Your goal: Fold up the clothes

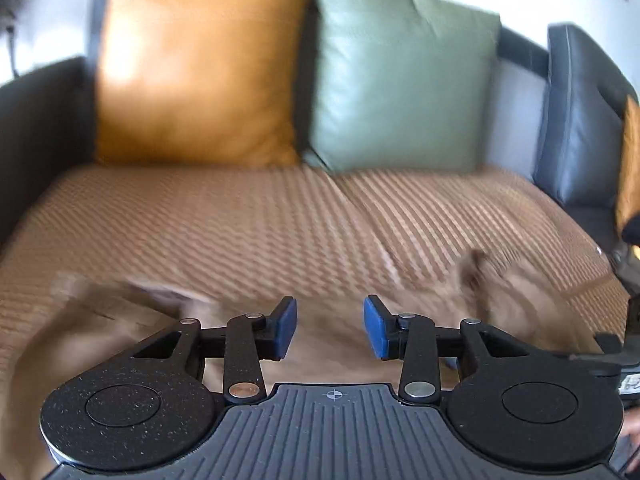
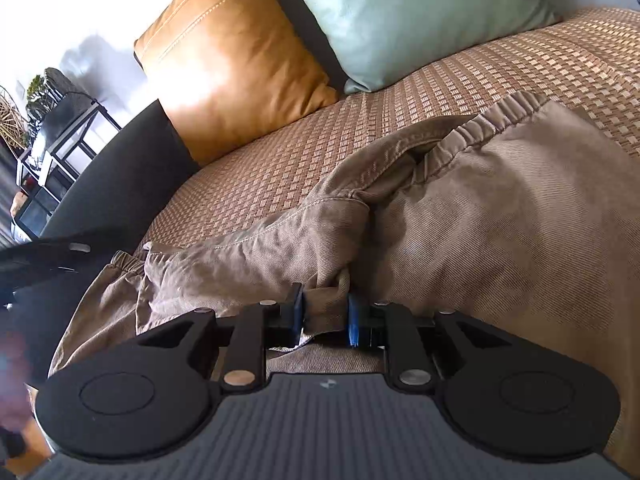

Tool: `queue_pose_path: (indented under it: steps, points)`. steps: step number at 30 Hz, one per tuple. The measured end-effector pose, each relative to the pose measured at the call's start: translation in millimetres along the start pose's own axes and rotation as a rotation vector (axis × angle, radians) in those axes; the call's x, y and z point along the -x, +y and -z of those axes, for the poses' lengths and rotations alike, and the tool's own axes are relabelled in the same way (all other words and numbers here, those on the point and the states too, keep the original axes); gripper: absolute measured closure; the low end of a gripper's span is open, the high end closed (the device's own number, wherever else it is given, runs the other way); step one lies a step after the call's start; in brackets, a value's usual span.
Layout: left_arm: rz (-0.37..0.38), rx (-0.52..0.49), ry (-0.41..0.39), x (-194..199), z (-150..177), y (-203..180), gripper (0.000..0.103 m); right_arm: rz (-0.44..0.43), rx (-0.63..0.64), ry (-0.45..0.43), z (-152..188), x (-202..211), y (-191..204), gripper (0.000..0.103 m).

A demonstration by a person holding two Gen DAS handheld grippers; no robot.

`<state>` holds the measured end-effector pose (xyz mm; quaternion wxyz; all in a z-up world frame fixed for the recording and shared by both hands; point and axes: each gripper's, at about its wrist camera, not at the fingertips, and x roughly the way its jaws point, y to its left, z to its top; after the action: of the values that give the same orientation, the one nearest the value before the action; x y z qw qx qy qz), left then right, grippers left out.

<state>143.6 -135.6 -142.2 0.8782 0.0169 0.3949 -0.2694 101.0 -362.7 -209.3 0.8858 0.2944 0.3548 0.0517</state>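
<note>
On the woven sofa cover (image 2: 280, 168), one brown garment (image 2: 500, 220) in the pinching right claw (image 2: 325, 314); left claw (image 1: 330, 328) wide, two cushions behind.

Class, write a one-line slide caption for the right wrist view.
Right gripper pinches a fold of khaki trousers on a woven sofa cover.

- Wide bare stretch of the woven seat cover (image 1: 248, 224) in front of the cushions, easy to pass over.
- Back is walled off by the orange cushion (image 1: 196, 68) and green cushion (image 1: 400, 76).
- Dark armrest (image 2: 120, 184) boxes in the left end, a dark leather cushion (image 1: 576, 120) the right.
- Brown trousers (image 2: 500, 216) are heaped over the near part of the seat.
</note>
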Motion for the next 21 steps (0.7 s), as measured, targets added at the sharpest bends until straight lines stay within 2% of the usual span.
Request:
queue_pose_path:
  steps: [2, 5, 7, 9, 12, 16, 18, 21]
  points:
    - [0.027, 0.068, 0.105, -33.4, 14.5, 4.8, 0.056, -0.013, -0.010, -0.001, -0.1, 0.5, -2.5, 0.080]
    - [0.025, 0.091, 0.072, -38.8, 27.4, 10.5, 0.057, -0.043, 0.000, 0.019, -5.7, 8.7, -3.0, 0.068]
    - [0.037, 0.095, 0.081, -37.6, 26.4, 13.3, 0.057, -0.080, 0.016, -0.027, -13.5, 36.0, -6.7, 0.038]
    - [0.044, 0.089, 0.088, -37.0, 25.8, 14.5, 0.057, -0.078, 0.041, -0.102, -23.2, 68.6, -18.2, 0.025]
    - [0.042, 0.085, 0.077, -34.8, 30.2, 12.3, 0.057, 0.014, 0.094, -0.116, -41.2, 104.5, -51.6, 0.018]
    - [0.041, 0.089, 0.062, -32.7, 33.7, 10.5, 0.057, 0.110, 0.032, 0.003, -46.0, 112.5, -113.4, 0.017]
    - [0.041, 0.090, 0.056, -32.0, 35.0, 9.7, 0.057, 0.079, -0.023, 0.045, -40.4, 111.5, -135.2, 0.018]
    - [0.044, 0.088, 0.049, -34.2, 34.6, 10.3, 0.057, -0.023, -0.086, 0.100, -27.5, 103.9, -153.6, 0.020]
